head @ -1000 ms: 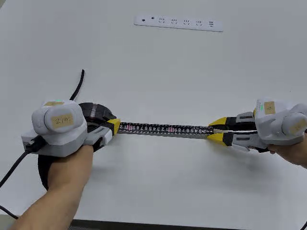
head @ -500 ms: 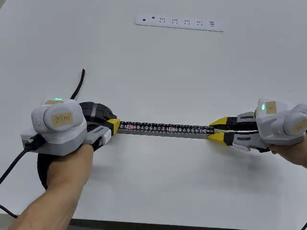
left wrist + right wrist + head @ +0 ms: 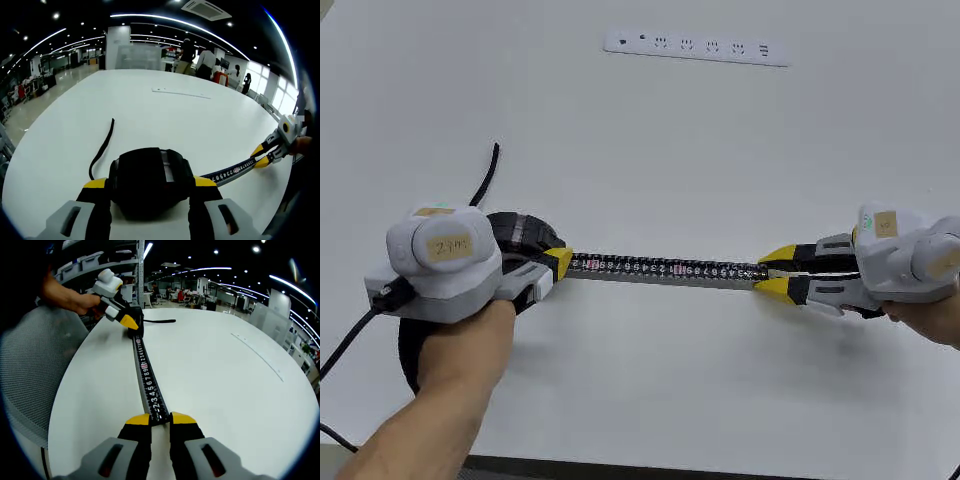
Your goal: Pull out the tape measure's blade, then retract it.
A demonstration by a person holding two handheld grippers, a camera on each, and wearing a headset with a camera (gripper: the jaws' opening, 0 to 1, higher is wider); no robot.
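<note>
A round-edged white desk (image 3: 670,170) carries everything here. Two grey-and-white hand-held grippers with yellow-tipped black jaws face each other across it, each held by a bare hand.

The left hand (image 3: 465,335) reaches in from the near edge with the forearm angled up. Its left hand-held gripper (image 3: 150,183) is clamped on either side of the one black, rounded plastic tape measure case (image 3: 520,232), which rests on the desk at the left. A tan sticker on top of this gripper's housing bears handwriting that I cannot read for certain.

The right hand (image 3: 925,320) comes in from the right edge. The right hand-held gripper (image 3: 775,272) lies nearly level, its jaws pinched narrow on the free end of the black steel blade (image 3: 665,268). It too carries a tan sticker, which is unreadable.

The blade runs straight between the two grippers, just over the desk. White numerals 2 to 9 read in sequence along it, with red marks at intervals.

One white power strip (image 3: 697,47) with a row of sockets lies at the far side, well apart. One thin black cord (image 3: 485,175) trails over the desk beyond the case.
</note>
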